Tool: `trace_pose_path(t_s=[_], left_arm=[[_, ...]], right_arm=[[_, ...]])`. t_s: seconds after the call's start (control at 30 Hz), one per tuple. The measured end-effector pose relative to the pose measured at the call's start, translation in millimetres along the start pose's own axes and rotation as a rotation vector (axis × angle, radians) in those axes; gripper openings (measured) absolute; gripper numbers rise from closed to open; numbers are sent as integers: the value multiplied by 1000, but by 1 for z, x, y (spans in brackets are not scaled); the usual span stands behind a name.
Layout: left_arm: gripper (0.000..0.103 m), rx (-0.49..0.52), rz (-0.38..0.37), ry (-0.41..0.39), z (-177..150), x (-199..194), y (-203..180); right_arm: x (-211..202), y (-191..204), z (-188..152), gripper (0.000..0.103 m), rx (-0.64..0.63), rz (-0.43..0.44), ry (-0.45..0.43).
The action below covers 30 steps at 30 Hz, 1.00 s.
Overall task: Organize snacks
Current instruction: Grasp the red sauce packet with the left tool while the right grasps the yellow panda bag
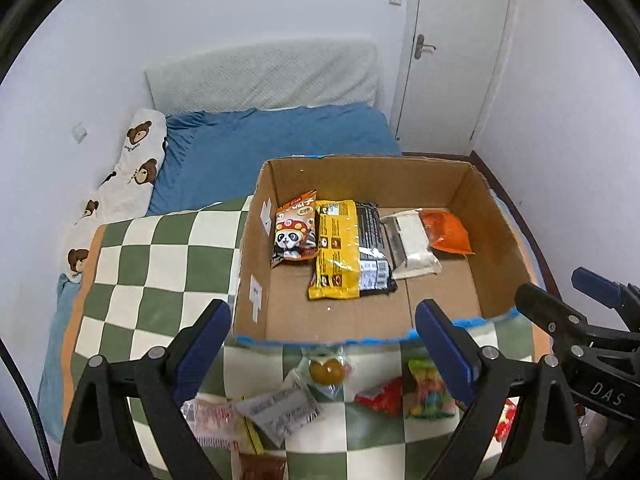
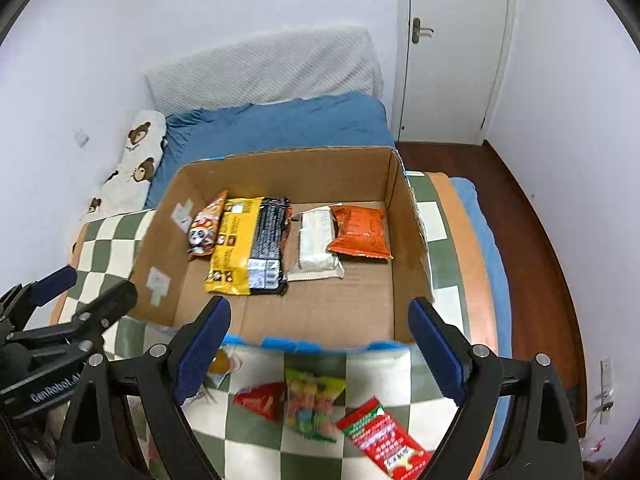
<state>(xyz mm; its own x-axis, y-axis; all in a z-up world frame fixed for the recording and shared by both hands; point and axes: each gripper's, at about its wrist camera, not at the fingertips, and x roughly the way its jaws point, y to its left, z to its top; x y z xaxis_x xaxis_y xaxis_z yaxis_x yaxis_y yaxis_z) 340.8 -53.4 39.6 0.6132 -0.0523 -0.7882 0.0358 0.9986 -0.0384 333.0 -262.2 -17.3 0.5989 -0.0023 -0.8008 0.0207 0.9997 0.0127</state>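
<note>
- Hovering with jaws wide and nothing between them, the left tool (image 1: 324,344) and right tool (image 2: 320,344) both look down on the loose snacks; judged, this is the gap between placements, a next packet to be chosen.
- Just under the right tool lie the colourful candy bag (image 2: 312,404), long axis running away from it, the small red packet (image 2: 262,398) and the red-and-white packet (image 2: 384,440), slanted toward its right finger.
- Under the left tool sits the grey sachet (image 1: 280,410).
- Beyond both tools, on the checkered blanket (image 1: 160,264), stands the cardboard box (image 2: 280,312) with five packets in a row, long axes pointing away.
- The next move calls for descending and closing across a packet's short side.
</note>
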Motion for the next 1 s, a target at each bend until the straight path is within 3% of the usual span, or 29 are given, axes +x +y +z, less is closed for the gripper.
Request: trace_pose_path(t_s=[0.3, 0.4, 0.5, 0.6, 0.77, 0.87, 1.0], left_arm=[[95, -43, -11, -14, -31, -48, 8], [95, -34, 2, 22, -54, -55, 16], [95, 9, 48, 99, -90, -47, 24], [95, 59, 114, 204, -133, -24, 36], [95, 75, 178, 425, -211, 26, 63], [95, 67, 199, 493, -240, 42, 74], [95, 45, 215, 518, -252, 50, 82]], right_arm=[[-55, 7, -29, 92, 34, 69, -42], [-59, 5, -52, 92, 74, 109, 25], [-44, 8, -92, 92, 76, 170, 174], [-17, 25, -140, 92, -49, 196, 321], [40, 75, -223, 92, -413, 178, 563], [62, 95, -262, 92, -574, 166, 636], [87, 108, -296, 92, -709, 141, 707]])
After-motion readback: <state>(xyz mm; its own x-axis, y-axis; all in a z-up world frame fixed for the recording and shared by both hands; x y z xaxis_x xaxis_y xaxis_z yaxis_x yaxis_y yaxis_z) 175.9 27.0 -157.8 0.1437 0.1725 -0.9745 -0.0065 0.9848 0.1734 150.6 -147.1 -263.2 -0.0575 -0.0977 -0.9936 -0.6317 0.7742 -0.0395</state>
